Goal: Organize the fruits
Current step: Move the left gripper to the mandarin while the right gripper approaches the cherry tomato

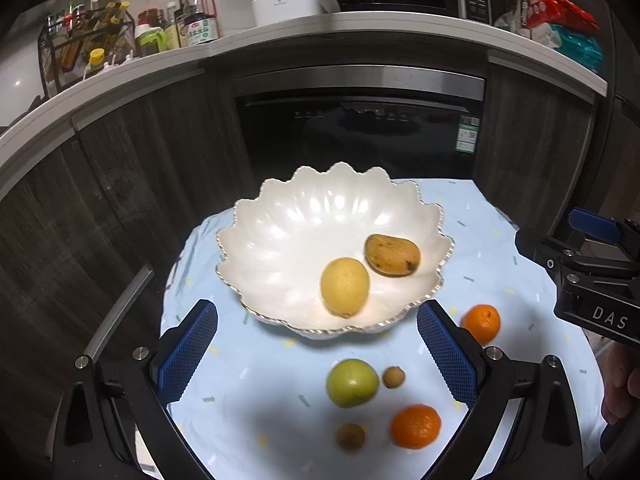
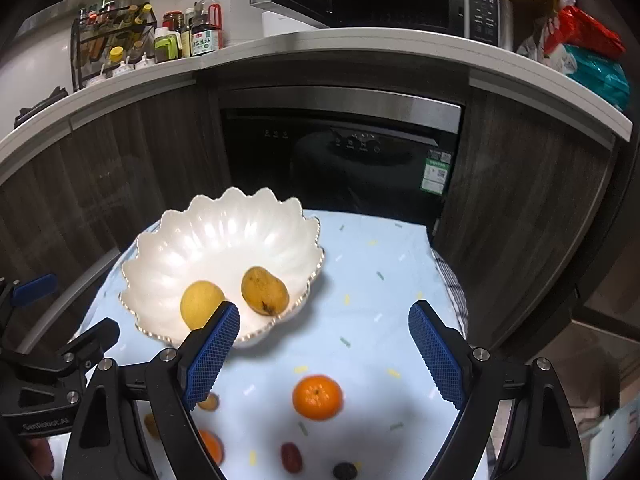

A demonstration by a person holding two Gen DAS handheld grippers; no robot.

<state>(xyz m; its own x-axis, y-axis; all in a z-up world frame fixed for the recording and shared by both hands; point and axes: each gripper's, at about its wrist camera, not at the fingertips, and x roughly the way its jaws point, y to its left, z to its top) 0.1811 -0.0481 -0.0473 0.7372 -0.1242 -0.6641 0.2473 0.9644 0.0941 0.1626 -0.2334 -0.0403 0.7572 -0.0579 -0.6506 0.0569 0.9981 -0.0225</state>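
On the pale blue tablecloth (image 1: 500,240) before the dark oven, a scalloped white bowl (image 1: 280,240) holds a mango (image 1: 392,255) and a lemon (image 1: 344,286). My left gripper (image 1: 316,352) and right gripper (image 2: 324,356) both hang spread, empty, over loose tangerines (image 2: 317,397) and a green apple (image 1: 352,382).

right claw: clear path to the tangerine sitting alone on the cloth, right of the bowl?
Probably yes. The right claw is open and empty, and the tangerine lies on bare cloth in line with its gap, clear of the bowl; nothing sits between them.
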